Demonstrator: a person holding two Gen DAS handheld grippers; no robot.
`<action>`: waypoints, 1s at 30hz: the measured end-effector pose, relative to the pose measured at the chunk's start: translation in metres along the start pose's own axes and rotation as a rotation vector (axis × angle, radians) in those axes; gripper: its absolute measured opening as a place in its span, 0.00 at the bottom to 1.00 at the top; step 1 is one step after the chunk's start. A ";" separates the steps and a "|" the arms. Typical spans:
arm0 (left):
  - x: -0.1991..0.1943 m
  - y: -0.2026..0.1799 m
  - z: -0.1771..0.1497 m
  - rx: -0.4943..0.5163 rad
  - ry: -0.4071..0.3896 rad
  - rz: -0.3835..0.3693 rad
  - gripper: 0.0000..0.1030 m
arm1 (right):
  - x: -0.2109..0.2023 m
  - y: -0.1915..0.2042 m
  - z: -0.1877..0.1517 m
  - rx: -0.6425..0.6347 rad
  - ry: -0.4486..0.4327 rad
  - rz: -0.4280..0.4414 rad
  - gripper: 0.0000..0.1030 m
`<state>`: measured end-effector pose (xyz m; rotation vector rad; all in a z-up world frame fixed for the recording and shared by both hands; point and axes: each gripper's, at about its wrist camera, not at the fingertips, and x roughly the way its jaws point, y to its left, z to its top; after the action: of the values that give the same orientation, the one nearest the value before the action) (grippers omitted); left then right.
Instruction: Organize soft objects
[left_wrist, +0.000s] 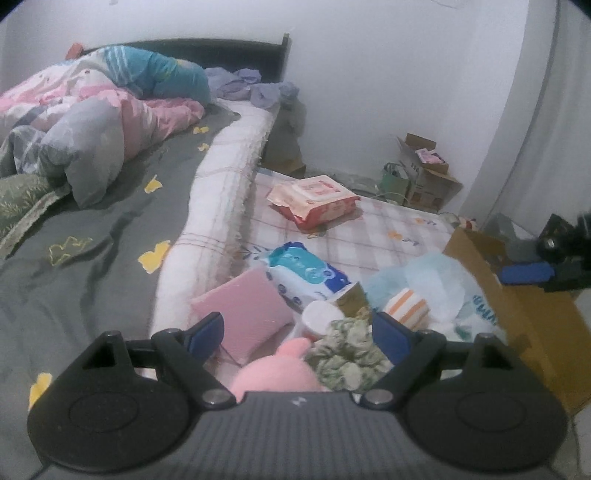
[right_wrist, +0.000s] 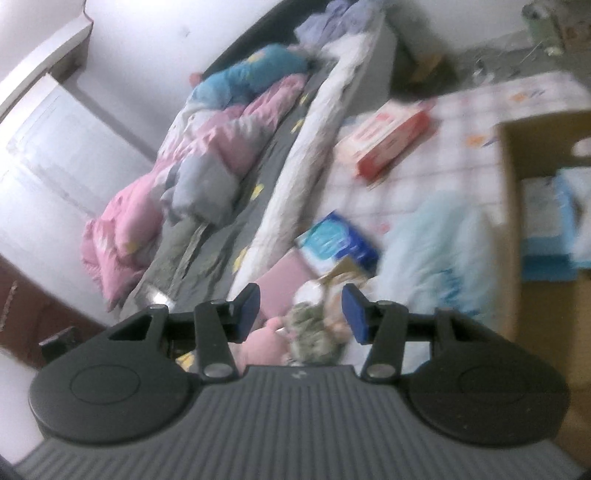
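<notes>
My left gripper (left_wrist: 297, 334) is open above a heap of soft things on the checked mat (left_wrist: 384, 229). Between its fingers lie a pink plush toy (left_wrist: 275, 373) and a green floral scrunchie (left_wrist: 347, 354). A pink sponge pad (left_wrist: 243, 314), a blue wipes pack (left_wrist: 306, 275) and a striped orange cloth (left_wrist: 406, 306) lie just beyond. My right gripper (right_wrist: 301, 314) is open and empty above the same heap, over the plush toy (right_wrist: 258, 343) and the scrunchie (right_wrist: 314, 332). The right wrist view is blurred.
A cardboard box (left_wrist: 524, 310) stands at the right; it holds blue packs (right_wrist: 550, 229). A pale blue plastic bag (left_wrist: 436, 280) lies beside it. A red and pink wipes pack (left_wrist: 314, 199) lies further off. The bed (left_wrist: 110, 229) with quilts (left_wrist: 92, 122) is on the left.
</notes>
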<state>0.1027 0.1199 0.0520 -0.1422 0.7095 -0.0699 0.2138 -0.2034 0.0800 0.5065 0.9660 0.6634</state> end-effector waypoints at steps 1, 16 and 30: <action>0.001 0.001 -0.001 0.013 -0.005 0.007 0.86 | 0.009 0.006 0.000 0.007 0.019 0.015 0.47; 0.116 0.022 0.025 0.361 0.228 0.007 0.88 | 0.168 0.041 0.019 0.155 0.252 0.056 0.55; 0.183 0.020 0.020 0.464 0.374 0.032 0.81 | 0.202 0.024 0.034 0.154 0.274 0.016 0.60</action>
<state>0.2544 0.1216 -0.0541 0.3354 1.0485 -0.2327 0.3181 -0.0466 -0.0048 0.5681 1.2793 0.6872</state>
